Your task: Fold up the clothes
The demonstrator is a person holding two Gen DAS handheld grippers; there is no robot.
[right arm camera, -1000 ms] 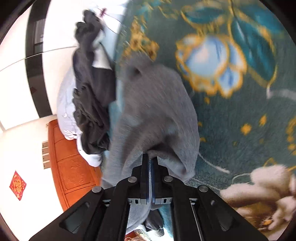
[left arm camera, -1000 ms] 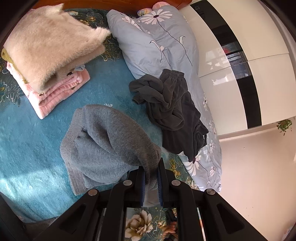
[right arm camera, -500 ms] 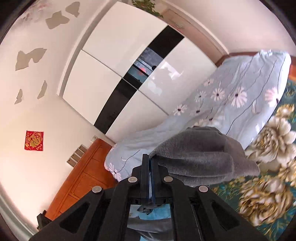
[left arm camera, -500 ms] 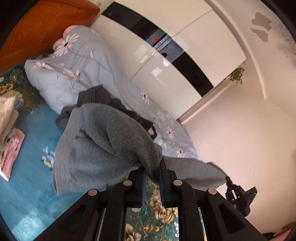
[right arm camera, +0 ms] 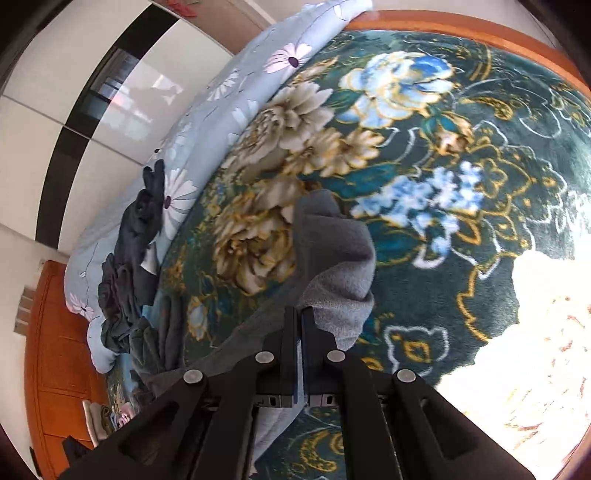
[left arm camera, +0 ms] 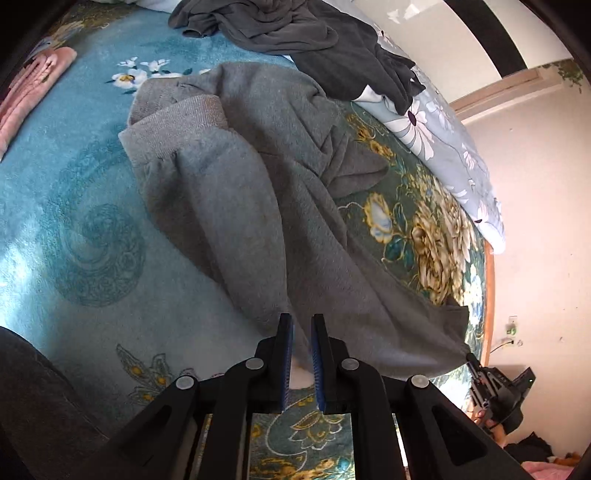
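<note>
Both grippers pinch the grey trousers over the teal flowered blanket.

The left gripper is clamped on the near end of one leg of the grey trousers, cloth caught between its blue pads. The right gripper has its jaws pressed nearly together on the other leg end, which bunches over its tip. From the left gripper the trousers stretch away across the blanket, waistband at the far end. Beyond it a dark grey garment lies crumpled, partly on the pale blue flowered quilt along the right. At the far left sits a folded pink item. A white wardrobe stands past the quilt.
</note>
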